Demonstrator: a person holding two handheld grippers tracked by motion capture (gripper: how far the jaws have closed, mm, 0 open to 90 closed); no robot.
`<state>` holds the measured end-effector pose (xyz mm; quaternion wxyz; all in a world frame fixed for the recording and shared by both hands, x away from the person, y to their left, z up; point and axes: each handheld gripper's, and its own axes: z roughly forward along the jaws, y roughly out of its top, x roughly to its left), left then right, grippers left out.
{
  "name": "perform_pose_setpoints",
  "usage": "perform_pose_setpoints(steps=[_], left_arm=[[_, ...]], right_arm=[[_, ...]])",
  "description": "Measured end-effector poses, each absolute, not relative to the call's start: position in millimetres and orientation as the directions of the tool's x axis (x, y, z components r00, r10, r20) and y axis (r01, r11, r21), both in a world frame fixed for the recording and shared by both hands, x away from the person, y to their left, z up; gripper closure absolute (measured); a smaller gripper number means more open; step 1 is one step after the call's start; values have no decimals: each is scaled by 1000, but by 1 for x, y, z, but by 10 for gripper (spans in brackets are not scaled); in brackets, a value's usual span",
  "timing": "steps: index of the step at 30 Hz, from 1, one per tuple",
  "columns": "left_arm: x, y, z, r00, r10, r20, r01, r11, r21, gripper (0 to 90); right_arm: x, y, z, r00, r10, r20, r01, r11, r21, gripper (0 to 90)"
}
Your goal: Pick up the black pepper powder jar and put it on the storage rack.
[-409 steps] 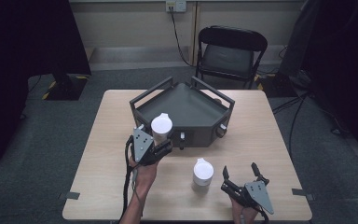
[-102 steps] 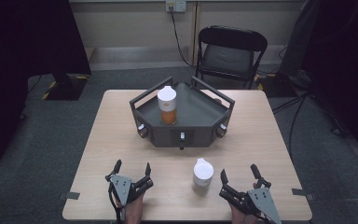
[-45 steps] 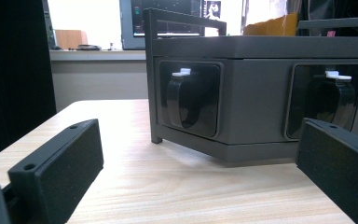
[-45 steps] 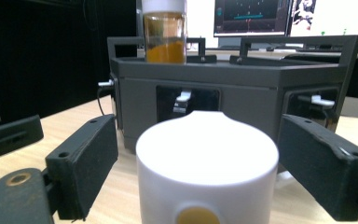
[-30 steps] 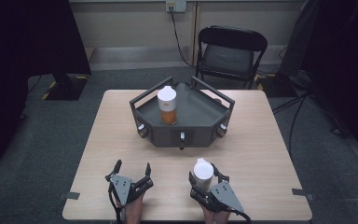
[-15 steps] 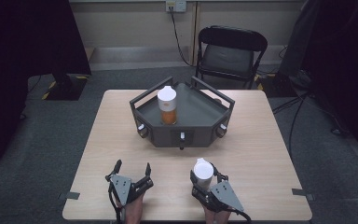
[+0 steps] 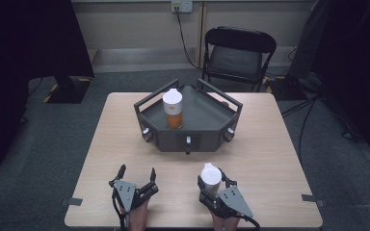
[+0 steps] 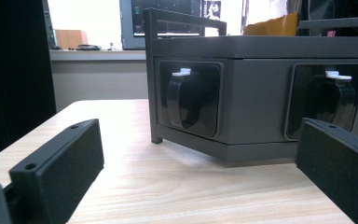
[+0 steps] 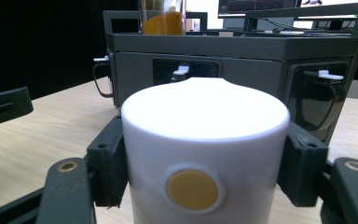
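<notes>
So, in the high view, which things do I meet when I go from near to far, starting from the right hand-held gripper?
right hand-held gripper → white bottle that it grips → dark tray → bottle with orange contents standing in the tray → folding chair → wall socket

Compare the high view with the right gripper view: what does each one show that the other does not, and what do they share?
High view alone: the whole table, a folding chair behind it, and the left tongs standing open with nothing between them.

Right gripper view alone: a round yellow dot on the white bottle's front, and the black pads pressing on its sides.

Both: the right tongs shut on the white bottle, the dark tray, and the orange-filled bottle standing in it.
</notes>
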<state>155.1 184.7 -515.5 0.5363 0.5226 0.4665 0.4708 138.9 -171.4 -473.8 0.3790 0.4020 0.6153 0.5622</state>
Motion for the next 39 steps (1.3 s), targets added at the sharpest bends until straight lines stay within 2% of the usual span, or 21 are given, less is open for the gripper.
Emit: perform_pose_setpoints(steps=[39], left_arm=[[155,185,-516,122,993,-8,-17,10,1000,6]], right_arm=[[157,-177,-436,-446,895,-6,72,43,997,299]])
